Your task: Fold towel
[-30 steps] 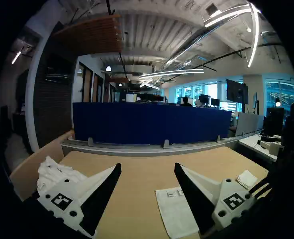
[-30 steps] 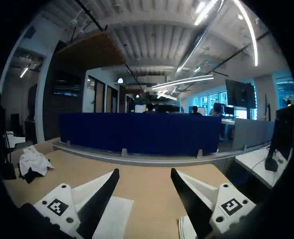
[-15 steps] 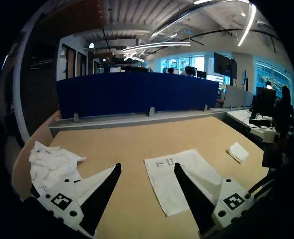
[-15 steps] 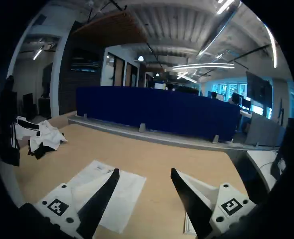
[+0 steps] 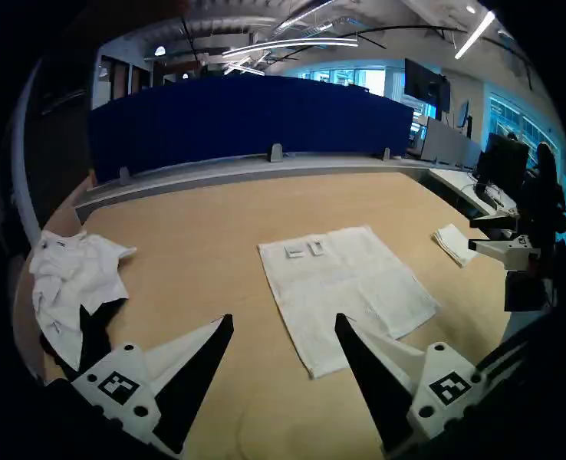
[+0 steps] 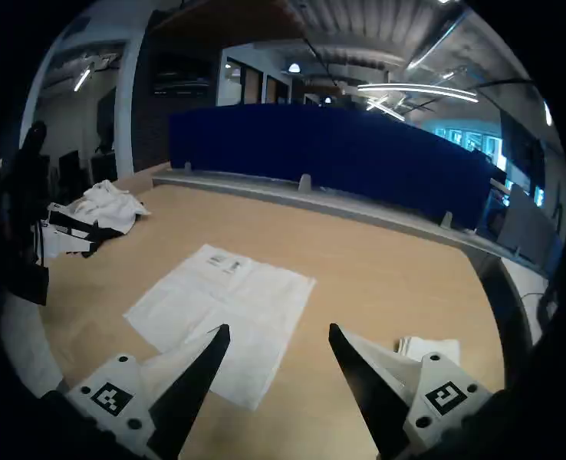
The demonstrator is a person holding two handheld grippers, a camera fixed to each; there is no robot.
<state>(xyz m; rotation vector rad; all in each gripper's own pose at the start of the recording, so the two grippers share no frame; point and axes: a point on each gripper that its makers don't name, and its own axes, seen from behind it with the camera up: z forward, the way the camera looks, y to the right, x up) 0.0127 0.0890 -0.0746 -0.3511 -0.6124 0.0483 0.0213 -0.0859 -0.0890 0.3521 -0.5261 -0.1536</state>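
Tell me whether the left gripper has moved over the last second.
Yes. The left gripper pitched downward: the blue partition sits higher in its view.

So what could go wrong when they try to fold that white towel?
The towel lies flat on the table, so the open left gripper or right gripper might pinch just one edge and drag it crooked. Then its corners may not line up. A wide swing might also bump the small folded cloth nearby.
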